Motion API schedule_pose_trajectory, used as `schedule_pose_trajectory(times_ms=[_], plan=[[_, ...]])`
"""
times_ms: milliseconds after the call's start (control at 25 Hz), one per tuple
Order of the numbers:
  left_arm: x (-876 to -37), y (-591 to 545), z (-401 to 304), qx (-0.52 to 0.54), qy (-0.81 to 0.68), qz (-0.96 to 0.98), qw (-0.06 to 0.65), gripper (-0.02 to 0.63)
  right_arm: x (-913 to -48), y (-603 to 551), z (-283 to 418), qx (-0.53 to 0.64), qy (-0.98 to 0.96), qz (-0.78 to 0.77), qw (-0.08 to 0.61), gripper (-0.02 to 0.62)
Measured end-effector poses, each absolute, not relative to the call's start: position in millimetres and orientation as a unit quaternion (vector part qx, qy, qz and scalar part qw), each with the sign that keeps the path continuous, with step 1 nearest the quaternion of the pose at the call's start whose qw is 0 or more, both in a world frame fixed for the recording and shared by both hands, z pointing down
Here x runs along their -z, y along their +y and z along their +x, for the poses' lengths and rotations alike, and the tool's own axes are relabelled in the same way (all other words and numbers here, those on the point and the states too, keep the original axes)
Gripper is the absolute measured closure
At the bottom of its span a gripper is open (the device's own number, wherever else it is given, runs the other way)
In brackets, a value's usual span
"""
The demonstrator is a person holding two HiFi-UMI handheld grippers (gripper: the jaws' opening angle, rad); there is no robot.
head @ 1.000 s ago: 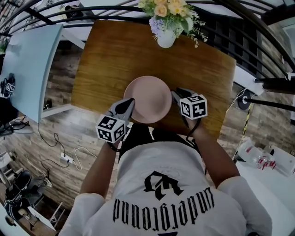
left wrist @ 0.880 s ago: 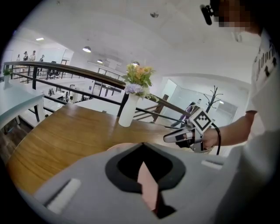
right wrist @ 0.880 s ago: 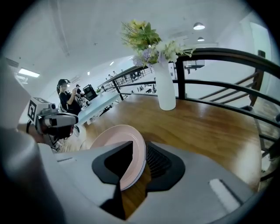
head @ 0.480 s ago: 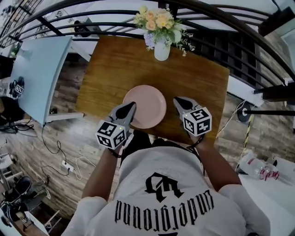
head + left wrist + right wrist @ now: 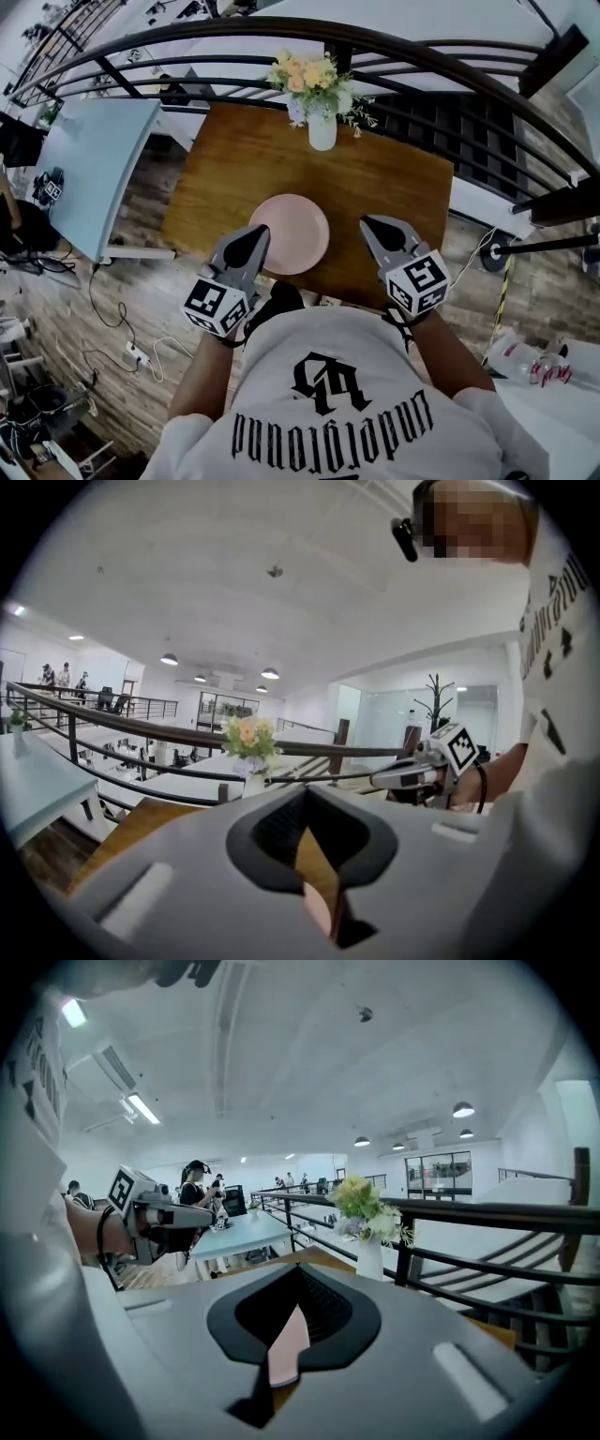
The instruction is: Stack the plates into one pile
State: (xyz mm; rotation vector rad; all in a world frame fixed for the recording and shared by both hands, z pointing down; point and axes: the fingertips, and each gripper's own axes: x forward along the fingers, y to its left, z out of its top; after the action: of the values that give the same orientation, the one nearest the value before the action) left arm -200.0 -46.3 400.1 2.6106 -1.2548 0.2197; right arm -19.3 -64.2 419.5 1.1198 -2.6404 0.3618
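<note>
Wooden table by a railing. Near its front edge, pink plates (seemingly one pile already), flanked by left gripper, just beside the rim, and right gripper, farther off. Both closed, gripping nothing.

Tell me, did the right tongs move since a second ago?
Yes. The right tongs were at the pink plate's right rim; now they have pulled back toward the person, leaving bare table between them and the plate.

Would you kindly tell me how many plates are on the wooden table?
1: a pink plate near the table's front edge, between the left gripper and right gripper. Others may lie hidden beneath it.
</note>
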Motion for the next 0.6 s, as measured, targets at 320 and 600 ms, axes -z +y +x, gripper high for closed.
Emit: schedule_pose_trajectory(times_ms=[320, 600], plan=[[-365, -24, -223, -0.074, -0.454, 0.881, 0.107, 0.56, -381, -48, -20, -0.109, -0.921, 0.358, 0.106, 0.592], [-360, -11, -233, -0.08, -0.434, 0.892, 0.099, 0.56, -354, -30, -14, -0.094, -0.918, 0.375, 0.091, 0.592]])
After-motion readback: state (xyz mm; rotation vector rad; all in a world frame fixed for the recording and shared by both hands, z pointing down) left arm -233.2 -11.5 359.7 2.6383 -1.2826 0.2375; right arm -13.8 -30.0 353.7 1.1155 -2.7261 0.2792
